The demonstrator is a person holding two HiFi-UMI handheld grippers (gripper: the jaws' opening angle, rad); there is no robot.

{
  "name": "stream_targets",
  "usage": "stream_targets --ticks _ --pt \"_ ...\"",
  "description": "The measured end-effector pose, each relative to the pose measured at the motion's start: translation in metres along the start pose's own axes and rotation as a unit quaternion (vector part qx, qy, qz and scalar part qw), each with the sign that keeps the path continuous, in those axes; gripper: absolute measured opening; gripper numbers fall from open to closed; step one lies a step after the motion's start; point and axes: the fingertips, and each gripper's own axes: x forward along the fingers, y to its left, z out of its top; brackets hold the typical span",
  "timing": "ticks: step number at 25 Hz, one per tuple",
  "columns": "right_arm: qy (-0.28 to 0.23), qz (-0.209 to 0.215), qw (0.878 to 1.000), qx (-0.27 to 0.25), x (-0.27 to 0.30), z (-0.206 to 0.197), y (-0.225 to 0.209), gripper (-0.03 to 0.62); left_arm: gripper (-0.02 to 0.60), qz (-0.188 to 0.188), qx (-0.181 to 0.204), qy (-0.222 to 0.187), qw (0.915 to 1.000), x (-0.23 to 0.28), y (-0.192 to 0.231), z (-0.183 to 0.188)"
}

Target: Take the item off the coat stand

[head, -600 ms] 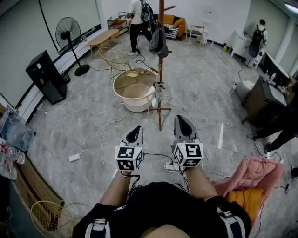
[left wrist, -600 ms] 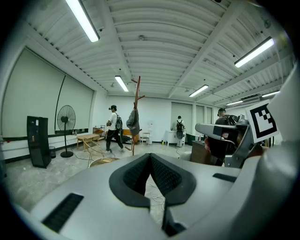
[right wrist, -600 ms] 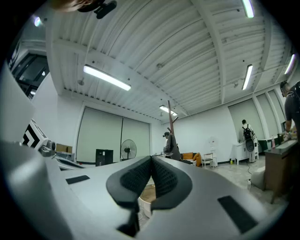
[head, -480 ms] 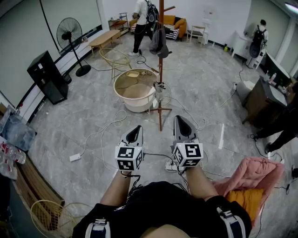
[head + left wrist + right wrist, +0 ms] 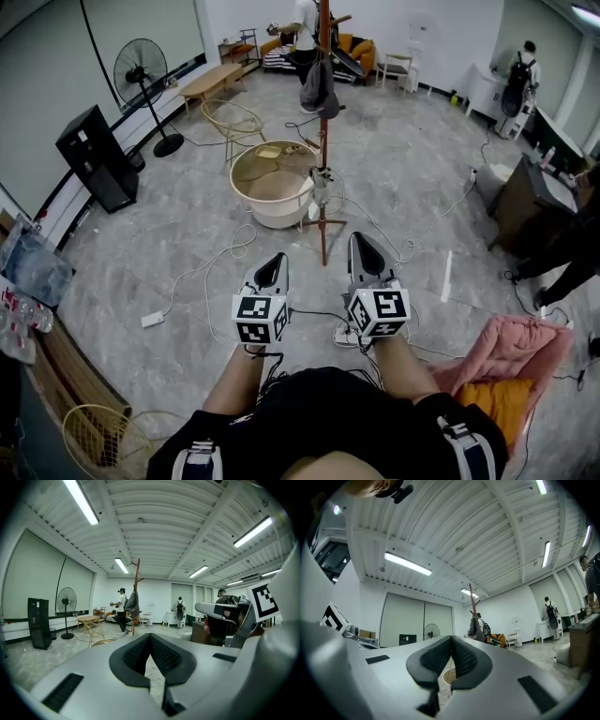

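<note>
The left gripper (image 5: 273, 263) and the right gripper (image 5: 363, 246) are held low and side by side, each with jaws pressed together on nothing. Well ahead, a grey item (image 5: 319, 87) is seen hanging on the wooden coat stand (image 5: 323, 202), just beside a round tub (image 5: 251, 192)

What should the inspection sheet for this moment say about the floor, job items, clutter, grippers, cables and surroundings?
Surface: grey tiled floor; no table in view.
Job's things: wooden coat stand upright; grey item hanging on it, untouched.
Clutter: round tub beside the stand; pink fabric at right.
Grippers: left gripper and right gripper are short of the stand, jaws together, nothing between them.
Cables: white cables loop over the floor; power strip.
Surroundings: standing fan, black speaker, one person behind the stand.
</note>
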Motion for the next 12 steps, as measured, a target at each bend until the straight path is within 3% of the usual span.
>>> stream_targets --ticks 12 --pt "0.015 -0.026 1.0 -0.001 0.028 -0.035 0.026 0.017 0.015 -0.023 -0.007 0.0 0.9997 0.01 0.05 -0.023"
